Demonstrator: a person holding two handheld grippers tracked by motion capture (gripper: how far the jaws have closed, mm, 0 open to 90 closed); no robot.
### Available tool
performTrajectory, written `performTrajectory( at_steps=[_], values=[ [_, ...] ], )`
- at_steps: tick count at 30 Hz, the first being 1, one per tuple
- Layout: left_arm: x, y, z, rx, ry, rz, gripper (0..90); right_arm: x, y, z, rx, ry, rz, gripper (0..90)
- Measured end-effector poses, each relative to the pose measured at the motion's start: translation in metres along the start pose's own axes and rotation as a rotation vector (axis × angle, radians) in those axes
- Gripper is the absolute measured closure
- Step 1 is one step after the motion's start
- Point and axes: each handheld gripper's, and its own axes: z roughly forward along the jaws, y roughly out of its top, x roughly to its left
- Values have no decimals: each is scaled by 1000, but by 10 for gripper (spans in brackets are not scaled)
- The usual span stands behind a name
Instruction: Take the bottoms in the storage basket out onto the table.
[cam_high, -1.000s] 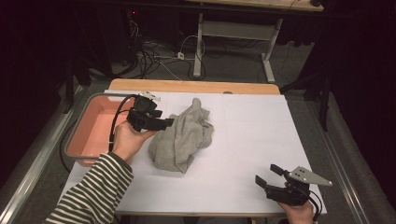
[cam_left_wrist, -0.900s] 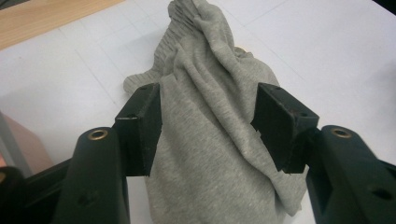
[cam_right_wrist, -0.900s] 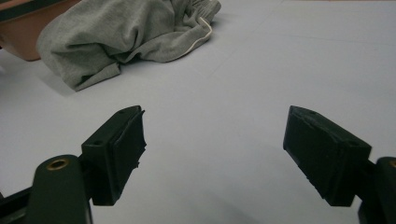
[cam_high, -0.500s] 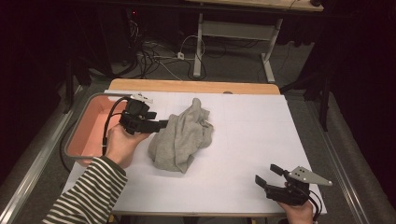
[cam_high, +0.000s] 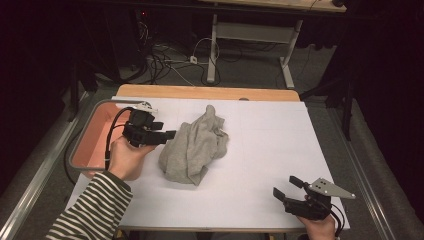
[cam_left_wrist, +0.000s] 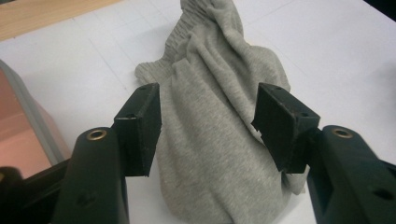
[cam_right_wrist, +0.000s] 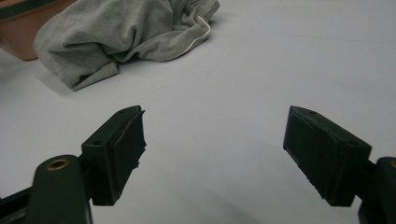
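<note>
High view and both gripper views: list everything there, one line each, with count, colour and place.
garment: one, grey, crumpled left of the table's middle
tray: one, pink inside with grey rim, at the table's left edge
table: one, white top with a wooden far edge
cables: several, dark and white, on the floor beyond
desk frame: one, white, behind the table
left gripper: one, black, jaws open before the garment
right gripper: one, black, open, near right corner
sleeve: one, striped, bottom left

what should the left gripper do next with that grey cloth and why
Probably ease the left gripper forward and down onto the grey cloth, then close. Its jaws stand open, aimed at the crumpled heap but not touching it.
</note>
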Motion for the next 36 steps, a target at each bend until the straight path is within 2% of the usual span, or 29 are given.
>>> performTrajectory(
  at_steps=[36],
  values=[
    [9,-39,-17,-54,7,-28,376,0,0,0,1,0,0,211]
  ],
)
